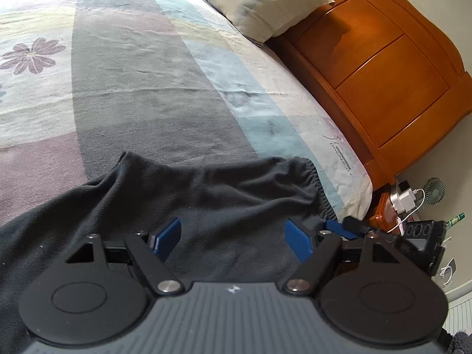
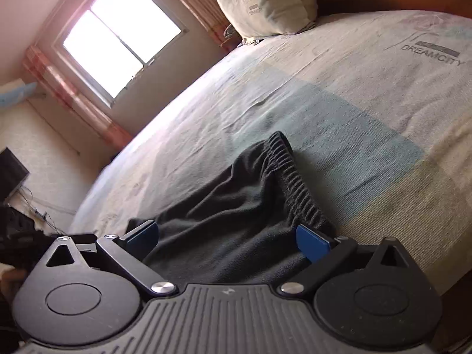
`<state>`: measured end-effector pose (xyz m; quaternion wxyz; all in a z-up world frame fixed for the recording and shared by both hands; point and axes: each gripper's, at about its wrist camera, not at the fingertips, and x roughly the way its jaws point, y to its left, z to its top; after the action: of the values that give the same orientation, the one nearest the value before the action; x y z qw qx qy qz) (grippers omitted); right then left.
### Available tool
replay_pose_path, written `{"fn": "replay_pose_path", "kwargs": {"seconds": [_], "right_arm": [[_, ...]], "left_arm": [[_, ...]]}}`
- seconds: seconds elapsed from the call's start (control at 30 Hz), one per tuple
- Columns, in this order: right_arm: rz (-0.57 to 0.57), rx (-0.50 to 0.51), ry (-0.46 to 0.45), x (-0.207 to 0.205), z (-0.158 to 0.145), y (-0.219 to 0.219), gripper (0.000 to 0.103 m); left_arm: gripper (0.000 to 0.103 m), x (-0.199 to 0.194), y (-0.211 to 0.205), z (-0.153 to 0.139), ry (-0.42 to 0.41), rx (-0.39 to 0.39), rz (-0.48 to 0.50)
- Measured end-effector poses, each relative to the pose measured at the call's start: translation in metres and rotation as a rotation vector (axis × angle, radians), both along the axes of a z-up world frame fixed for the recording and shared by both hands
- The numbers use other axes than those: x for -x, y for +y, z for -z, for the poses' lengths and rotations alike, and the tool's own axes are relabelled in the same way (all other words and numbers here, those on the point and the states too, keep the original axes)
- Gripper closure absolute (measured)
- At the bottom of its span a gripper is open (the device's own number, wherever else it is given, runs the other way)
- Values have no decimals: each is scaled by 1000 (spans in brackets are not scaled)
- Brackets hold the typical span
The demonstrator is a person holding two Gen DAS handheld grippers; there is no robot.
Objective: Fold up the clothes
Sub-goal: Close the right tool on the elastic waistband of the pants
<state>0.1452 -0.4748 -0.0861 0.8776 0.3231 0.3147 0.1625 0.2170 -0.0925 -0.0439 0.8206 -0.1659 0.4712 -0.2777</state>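
A dark garment (image 1: 183, 203) lies rumpled on the bed (image 1: 124, 82), its elastic waistband (image 2: 295, 177) running toward twelve o'clock in the right wrist view. The left hand-held gripper (image 1: 233, 239) hovers over the cloth with its blue pads spread wide and nothing between them. The right hand-held gripper (image 2: 227, 242) is likewise wide apart (the waistband's near end sits just beside its pad at three o'clock), gripping nothing. A pillow (image 1: 256, 3) rests at one o'clock against the wooden headboard (image 1: 392, 67).
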Motion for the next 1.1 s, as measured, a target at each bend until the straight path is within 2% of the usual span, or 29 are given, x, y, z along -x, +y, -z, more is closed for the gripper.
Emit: {"fn": "replay_pose_path", "kwargs": {"seconds": [0.13, 0.27, 0.33, 0.53, 0.7, 0.83, 0.93, 1.1], "right_arm": [[28, -89, 2, 14, -7, -14, 0], [89, -129, 113, 9, 14, -18, 0], [103, -154, 130, 4, 21, -18, 0], [168, -137, 193, -26, 18, -9, 0], [215, -219, 141, -35, 30, -19, 0], [188, -290, 154, -41, 33, -25, 0], [84, -364, 175, -36, 36, -14, 0], [45, -294, 125, -36, 33, 2, 0]], "left_arm": [[25, -2, 14, 15, 45, 14, -54], [25, -2, 17, 28, 80, 20, -65], [25, -1, 17, 32, 84, 16, -59], [25, -1, 17, 31, 66, 12, -59], [25, 1, 21, 34, 68, 33, -53], [25, 3, 24, 35, 70, 43, -43], [25, 3, 26, 36, 68, 51, -39], [25, 2, 27, 37, 68, 60, -38]]}}
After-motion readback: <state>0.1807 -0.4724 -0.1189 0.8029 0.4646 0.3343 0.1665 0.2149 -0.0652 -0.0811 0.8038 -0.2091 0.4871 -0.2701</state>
